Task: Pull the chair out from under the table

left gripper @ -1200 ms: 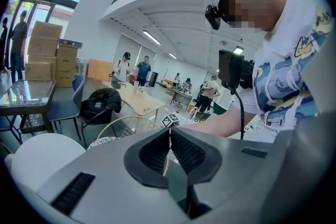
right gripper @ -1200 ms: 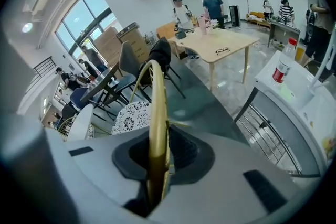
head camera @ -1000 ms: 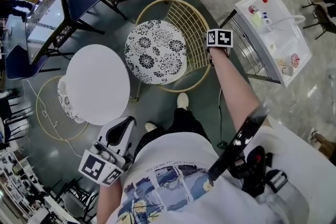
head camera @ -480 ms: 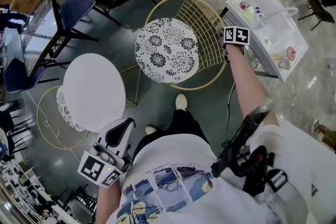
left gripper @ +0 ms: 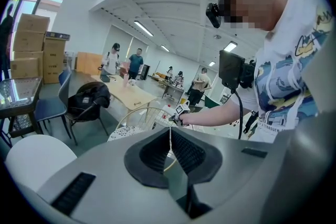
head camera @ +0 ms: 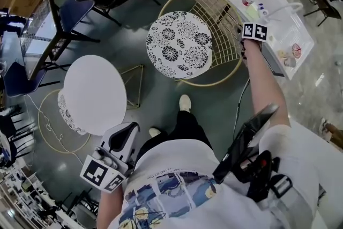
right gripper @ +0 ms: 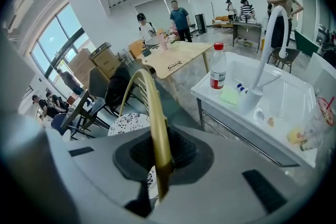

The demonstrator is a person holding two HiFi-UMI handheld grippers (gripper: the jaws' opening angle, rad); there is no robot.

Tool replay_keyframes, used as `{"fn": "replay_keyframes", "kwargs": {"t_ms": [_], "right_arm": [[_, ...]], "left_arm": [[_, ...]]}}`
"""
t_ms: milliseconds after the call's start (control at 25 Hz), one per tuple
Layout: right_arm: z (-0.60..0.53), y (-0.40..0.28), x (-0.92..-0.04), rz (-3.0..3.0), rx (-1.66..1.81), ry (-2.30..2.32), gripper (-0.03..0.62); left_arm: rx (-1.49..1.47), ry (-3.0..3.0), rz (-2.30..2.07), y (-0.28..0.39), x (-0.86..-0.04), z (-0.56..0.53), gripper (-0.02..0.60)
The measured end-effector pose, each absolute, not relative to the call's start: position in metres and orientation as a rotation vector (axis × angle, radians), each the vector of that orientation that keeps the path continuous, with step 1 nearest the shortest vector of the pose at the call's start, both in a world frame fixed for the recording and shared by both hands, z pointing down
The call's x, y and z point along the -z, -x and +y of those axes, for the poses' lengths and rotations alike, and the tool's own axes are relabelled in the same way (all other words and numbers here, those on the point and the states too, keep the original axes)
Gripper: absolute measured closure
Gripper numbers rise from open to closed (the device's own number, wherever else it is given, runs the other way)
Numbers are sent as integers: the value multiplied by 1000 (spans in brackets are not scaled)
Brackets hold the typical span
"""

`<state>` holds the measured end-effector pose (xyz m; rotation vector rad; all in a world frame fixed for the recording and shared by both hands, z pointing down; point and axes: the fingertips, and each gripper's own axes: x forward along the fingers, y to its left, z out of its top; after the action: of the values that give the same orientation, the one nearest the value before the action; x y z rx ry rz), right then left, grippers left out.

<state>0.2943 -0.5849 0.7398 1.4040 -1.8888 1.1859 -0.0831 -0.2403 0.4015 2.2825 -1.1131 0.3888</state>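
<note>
Chair (head camera: 179,45): on the floor, clear of the round white tabletop (head camera: 95,95), back near the sink (head camera: 284,29). Gold wire frame, black-and-white floral seat. Right tongs (right gripper: 159,162): pinching the gold rim of the chair's back. Left tongs (left gripper: 170,152): pressed together, empty, near the tabletop. Bottle (right gripper: 217,66) with red cap on the sink; label too small to read. Black-and-white square markers on both cubes.
</note>
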Motion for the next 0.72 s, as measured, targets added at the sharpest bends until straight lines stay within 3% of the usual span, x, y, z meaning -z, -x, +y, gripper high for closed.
{"fn": "replay_keyframes", "kwargs": {"t_ms": [400,720], "right_arm": [[-584,-292,-743,-1928,-1152,-1473,553],[-557,-310,-690,-1954,-992,-1529,520]], "left_arm": [[-388,-2277,-1112,94,-414,-232,571],[-363,-2332,-1072,97,-401,-204,571]]}}
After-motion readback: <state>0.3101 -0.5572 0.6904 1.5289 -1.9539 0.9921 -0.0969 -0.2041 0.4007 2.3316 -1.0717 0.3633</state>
